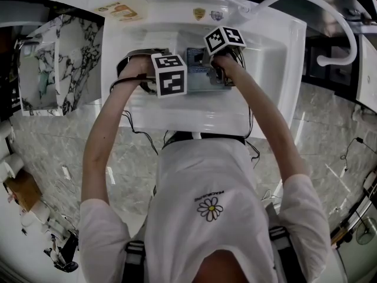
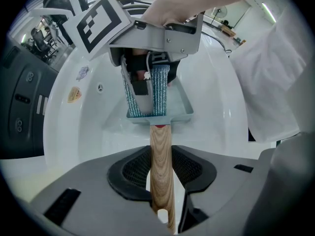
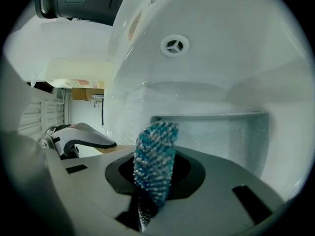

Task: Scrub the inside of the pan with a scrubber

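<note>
Far to my left, a marble counter point(image 1: 65, 46) sits beside the white sink point(image 1: 265, 69) I am leaning over. My left claw point(image 1: 169, 75) hangs over the left part of the basin, pointing straight down. Its ribbed pads point(image 2: 134, 170) are clamped on the pan's wooden handle point(image 2: 161, 166), one on each side with no gap between pad and wood. The handle runs out from between them to the pan point(image 2: 183, 113), a square, grey-blue pan that sits inside the sink with its open side facing up at me. From above, the pan point(image 1: 199, 78) lies in the middle of the basin, between my two marker cubes. I cannot tell whether its base rests on the sink floor.

To the right of the handle, my right claw point(image 1: 215, 55) slants down into the pan from the far side. Its jaws are closed on the scrubber point(image 3: 155, 163), a teal, glittery pad whose rounded end sticks out past the jaws. From my left claw's camera the scrubber point(image 2: 159, 90) reaches down inside the pan to the near wall, where the handle joins. Whether it actually presses on the metal I cannot make out. Beyond it, the pan's inner wall point(image 3: 231, 132) looks wet and speckled, and the sink's overflow hole point(image 3: 174, 45) sits above it. At the far right, a white hose point(image 1: 347, 28) loops over the sink's corner.
</note>
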A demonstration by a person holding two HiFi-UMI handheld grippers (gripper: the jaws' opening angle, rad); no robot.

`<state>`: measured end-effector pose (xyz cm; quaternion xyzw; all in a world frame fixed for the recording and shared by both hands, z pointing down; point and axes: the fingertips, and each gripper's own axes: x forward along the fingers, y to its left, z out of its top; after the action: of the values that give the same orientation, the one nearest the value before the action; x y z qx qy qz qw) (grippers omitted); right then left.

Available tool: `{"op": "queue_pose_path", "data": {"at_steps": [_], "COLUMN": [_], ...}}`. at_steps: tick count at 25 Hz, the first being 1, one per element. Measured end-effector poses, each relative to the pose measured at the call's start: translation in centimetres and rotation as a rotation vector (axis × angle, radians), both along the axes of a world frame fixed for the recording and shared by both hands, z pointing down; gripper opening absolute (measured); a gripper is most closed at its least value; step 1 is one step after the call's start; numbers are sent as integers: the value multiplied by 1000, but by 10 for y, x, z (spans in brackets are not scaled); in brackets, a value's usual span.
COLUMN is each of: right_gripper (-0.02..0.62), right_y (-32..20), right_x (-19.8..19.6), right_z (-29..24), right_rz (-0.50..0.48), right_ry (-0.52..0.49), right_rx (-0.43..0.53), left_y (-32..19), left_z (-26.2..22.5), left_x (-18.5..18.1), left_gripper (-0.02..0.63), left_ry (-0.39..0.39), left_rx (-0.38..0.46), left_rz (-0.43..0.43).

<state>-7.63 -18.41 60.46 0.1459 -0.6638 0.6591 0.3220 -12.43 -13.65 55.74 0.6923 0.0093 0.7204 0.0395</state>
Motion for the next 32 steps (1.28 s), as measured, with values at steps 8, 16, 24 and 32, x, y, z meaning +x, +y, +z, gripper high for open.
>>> {"op": "queue_pose_path", "data": {"at_steps": [8, 16, 24, 32], "right_gripper": [57, 57, 55, 57], "right_y": [-1, 1, 15, 16], "right_x": [37, 111, 134, 120], "right_z": [-8, 35, 70, 70], "right_rz": [-19, -10, -43, -13], "right_ry": [45, 237, 367, 353], "right_rx": [54, 46, 24, 7], "left_y": [0, -1, -1, -2], "left_z": [0, 0, 1, 0], "left_x": [-1, 0, 0, 0], "left_gripper": [140, 140, 140, 140], "left_ry": [12, 15, 15, 14], "left_rx": [-2, 0, 0, 8], "left_rz": [0, 4, 9, 1]}}
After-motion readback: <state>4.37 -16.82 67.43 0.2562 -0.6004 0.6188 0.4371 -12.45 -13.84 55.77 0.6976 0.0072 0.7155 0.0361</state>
